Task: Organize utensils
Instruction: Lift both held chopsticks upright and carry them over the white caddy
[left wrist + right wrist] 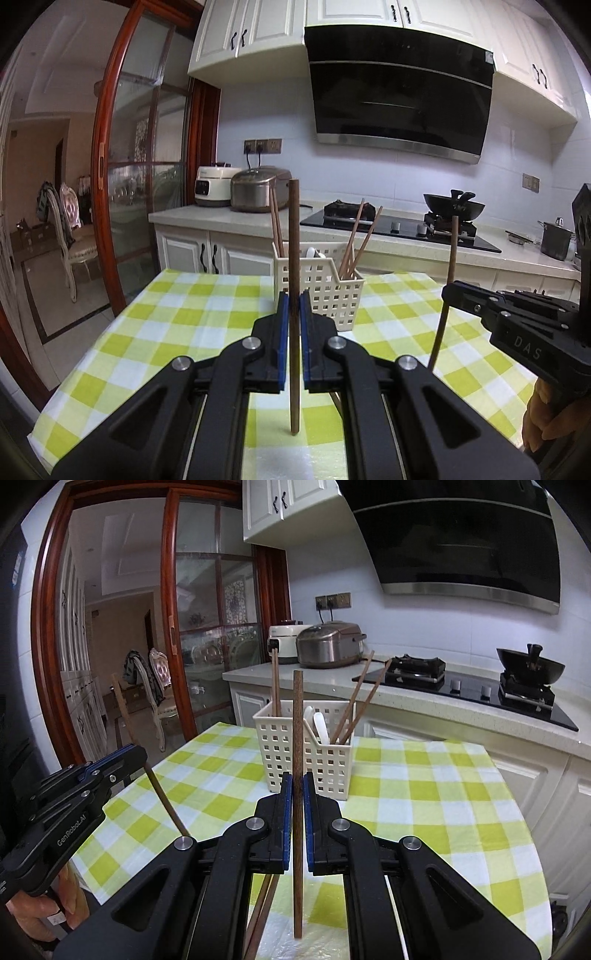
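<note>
Left hand-held gripper (294, 306) pinching upright chopstick (294, 258); right hand-held gripper (297, 786) likewise; basket (325, 288) beyond.

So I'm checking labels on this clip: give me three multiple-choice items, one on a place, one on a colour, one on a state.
1. Where does the white basket stand?
A. on the checked tablecloth
B. on the stove
C. on a chair

2. What colour are the pads on the right gripper fingers?
A. red
B. blue
C. yellow

3. What does the left gripper hold?
A. nothing
B. a spoon
C. an upright chopstick

Answers: 1 A, the basket sits on the green-and-white cloth. 2 B, blue strips line the fingers. 3 C, the fingers pinch a brown stick.
</note>
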### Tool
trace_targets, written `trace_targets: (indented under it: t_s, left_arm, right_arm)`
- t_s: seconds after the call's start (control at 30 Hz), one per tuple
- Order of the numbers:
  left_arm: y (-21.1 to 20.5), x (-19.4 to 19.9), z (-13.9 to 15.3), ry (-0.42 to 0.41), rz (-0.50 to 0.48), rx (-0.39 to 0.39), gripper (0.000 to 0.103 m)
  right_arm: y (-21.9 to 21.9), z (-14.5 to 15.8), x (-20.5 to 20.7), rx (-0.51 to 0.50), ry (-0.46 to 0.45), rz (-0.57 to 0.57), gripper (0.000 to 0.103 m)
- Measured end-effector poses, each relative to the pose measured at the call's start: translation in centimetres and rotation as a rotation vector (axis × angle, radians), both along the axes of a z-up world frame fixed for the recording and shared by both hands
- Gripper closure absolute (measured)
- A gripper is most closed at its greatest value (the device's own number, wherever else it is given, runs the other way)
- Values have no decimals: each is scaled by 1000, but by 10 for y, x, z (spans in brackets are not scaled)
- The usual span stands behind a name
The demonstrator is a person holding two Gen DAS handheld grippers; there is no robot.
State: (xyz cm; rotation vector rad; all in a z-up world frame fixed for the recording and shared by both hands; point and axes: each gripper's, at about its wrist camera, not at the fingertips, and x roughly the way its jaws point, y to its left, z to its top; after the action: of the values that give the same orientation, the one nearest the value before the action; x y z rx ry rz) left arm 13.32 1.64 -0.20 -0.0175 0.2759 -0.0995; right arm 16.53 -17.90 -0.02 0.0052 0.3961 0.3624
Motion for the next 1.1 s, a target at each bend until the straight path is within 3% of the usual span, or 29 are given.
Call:
trace_targets:
  t_s: [0.57, 1.1]
  left_arm:
    - [6, 14, 9, -3, -43, -6, 97]
    - [12, 96, 81, -39, -136, -28, 97]
  right_arm:
    - [-4, 12, 15, 37, -20, 24, 97]
    - [-25, 77, 105, 115, -46, 46, 97]
